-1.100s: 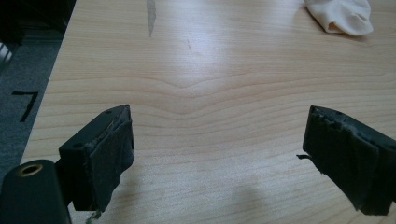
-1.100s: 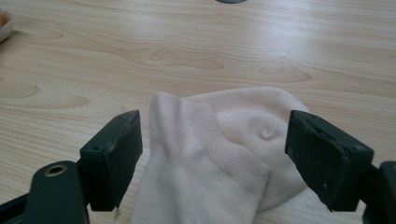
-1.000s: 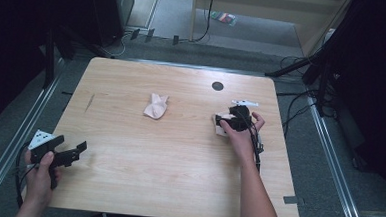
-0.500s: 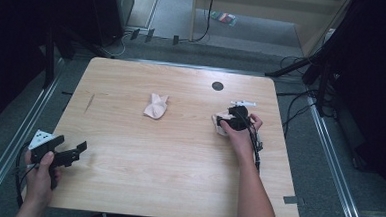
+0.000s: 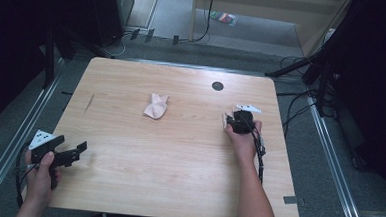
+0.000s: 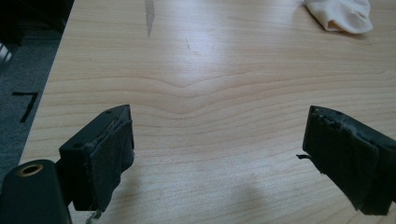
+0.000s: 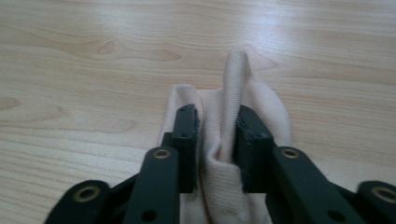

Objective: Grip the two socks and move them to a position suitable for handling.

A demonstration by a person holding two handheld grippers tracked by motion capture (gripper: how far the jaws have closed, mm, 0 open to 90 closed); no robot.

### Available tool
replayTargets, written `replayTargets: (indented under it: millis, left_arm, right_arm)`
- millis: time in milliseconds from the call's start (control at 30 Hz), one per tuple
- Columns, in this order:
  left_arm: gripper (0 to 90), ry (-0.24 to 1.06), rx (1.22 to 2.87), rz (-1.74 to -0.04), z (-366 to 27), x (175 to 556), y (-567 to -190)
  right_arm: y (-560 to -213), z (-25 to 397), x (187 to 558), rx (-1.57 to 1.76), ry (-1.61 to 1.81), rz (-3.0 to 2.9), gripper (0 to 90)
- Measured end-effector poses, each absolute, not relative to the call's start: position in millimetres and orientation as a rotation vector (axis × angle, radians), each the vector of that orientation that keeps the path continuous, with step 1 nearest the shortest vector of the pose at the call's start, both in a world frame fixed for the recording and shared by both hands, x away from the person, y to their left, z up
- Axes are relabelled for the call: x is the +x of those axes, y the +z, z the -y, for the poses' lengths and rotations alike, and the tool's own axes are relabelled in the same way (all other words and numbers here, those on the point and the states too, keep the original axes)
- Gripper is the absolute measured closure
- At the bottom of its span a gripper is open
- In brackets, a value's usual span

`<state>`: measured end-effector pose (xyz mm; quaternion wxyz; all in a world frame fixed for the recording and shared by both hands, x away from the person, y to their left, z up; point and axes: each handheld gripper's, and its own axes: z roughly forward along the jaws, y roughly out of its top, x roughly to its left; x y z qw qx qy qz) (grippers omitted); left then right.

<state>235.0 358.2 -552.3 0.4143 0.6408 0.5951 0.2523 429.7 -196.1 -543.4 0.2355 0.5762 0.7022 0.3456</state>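
Nothing much shifts since a second ago: right claw (image 7: 215,140) stays pinched on a fold of the beige sock (image 7: 233,116) at the desk's (image 5: 178,153) right side. Left claw (image 6: 224,158) hangs spread, empty. Grasp step; next probably a lift toward the second sock (image 5: 156,106) mid-desk.

Right gripper (image 5: 230,123) on pale cloth (image 5: 225,121); left gripper (image 5: 76,152) near table (image 5: 178,153) corner; second cloth (image 5: 156,106) mid-table.
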Motion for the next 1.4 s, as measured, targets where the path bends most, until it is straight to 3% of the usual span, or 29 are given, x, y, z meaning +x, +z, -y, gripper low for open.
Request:
replayTargets:
  millis: [367,967,1400]
  left_arm:
    - [9.6,0.634,1.611,-1.496,-358,235,-552]
    - [9.6,0.64,1.616,-1.496,-358,235,-552]
    - [9.6,0.641,1.617,-1.497,-358,235,-552]
  right_arm:
    - [-534,197,421,1.556,0.899,-1.959,80.4]
    - [-480,208,374,1.498,1.15,-1.881,80.4]
    - [-462,185,336,1.417,1.248,-1.937,80.3]
